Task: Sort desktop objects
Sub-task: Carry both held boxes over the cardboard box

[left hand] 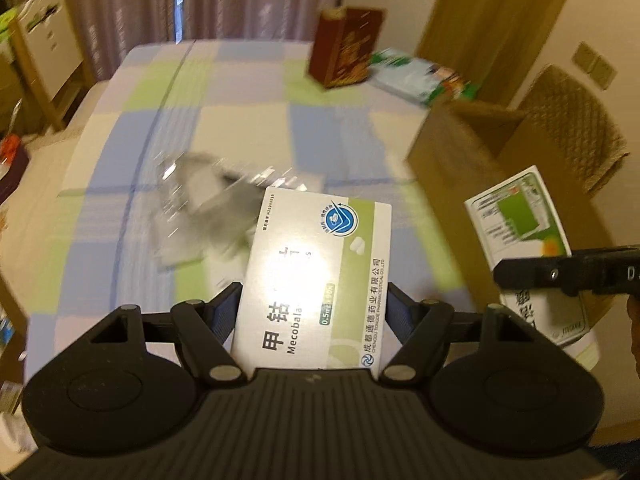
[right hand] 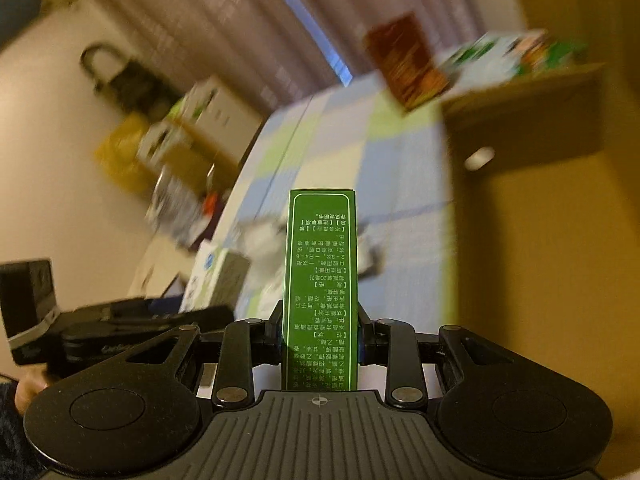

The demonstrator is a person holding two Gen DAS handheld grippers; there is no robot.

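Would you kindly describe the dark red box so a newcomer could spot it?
On the pastel checked tablecloth, look to the far end, beyond the open brown cardboard carton. The dark red box with gold print stands upright there; the white-and-green package beside it lies flat.

Left gripper [left hand: 316, 304] and right gripper [right hand: 320, 336] both clamped on loads — apparently raised, angled downward.

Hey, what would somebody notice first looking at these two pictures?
Each gripper holds a medicine box up close to its camera: the left gripper clamps a white and green box, the right gripper a narrow dark green box. Behind them lie a pastel checked tablecloth and an open cardboard box at the right.
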